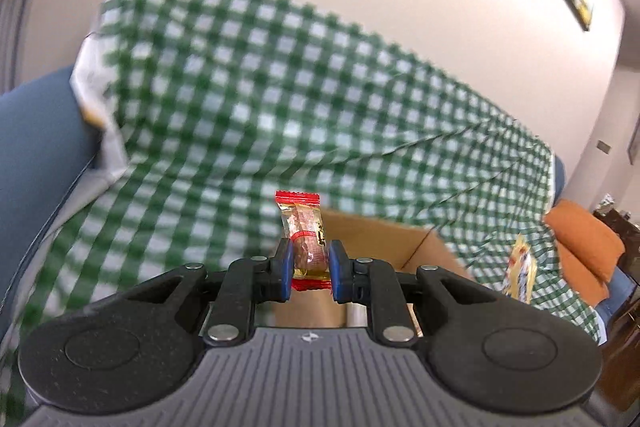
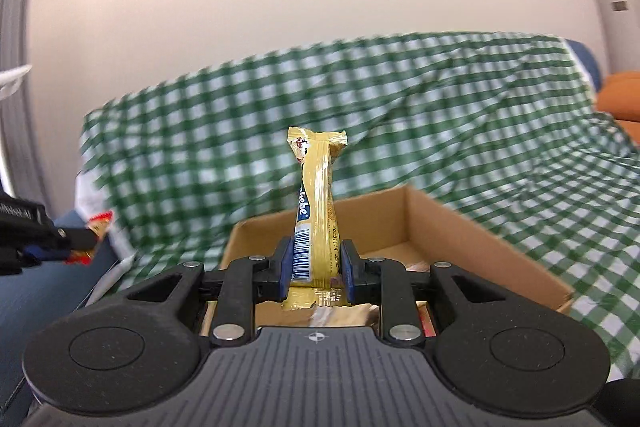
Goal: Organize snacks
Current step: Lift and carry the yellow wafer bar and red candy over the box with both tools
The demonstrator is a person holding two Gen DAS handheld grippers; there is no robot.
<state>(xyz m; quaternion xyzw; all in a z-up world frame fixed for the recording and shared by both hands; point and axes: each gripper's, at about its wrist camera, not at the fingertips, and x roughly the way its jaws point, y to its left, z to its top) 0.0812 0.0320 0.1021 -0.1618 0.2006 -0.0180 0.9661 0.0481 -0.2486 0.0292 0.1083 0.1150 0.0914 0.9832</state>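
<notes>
We hold a snack in each gripper: our left gripper (image 1: 308,269) pinches a red-ended candy wrapper (image 1: 305,239) near its lower end, and our right gripper (image 2: 316,269) pinches a yellow snack bar (image 2: 318,211) low down, most of its length standing free above the pads. Both hang above the open cardboard box (image 2: 412,223) on the green checked cloth (image 2: 500,131). The bar could swing or slip from so low a grip, and a release near the box's near wall might drop either snack onto the cloth.
</notes>
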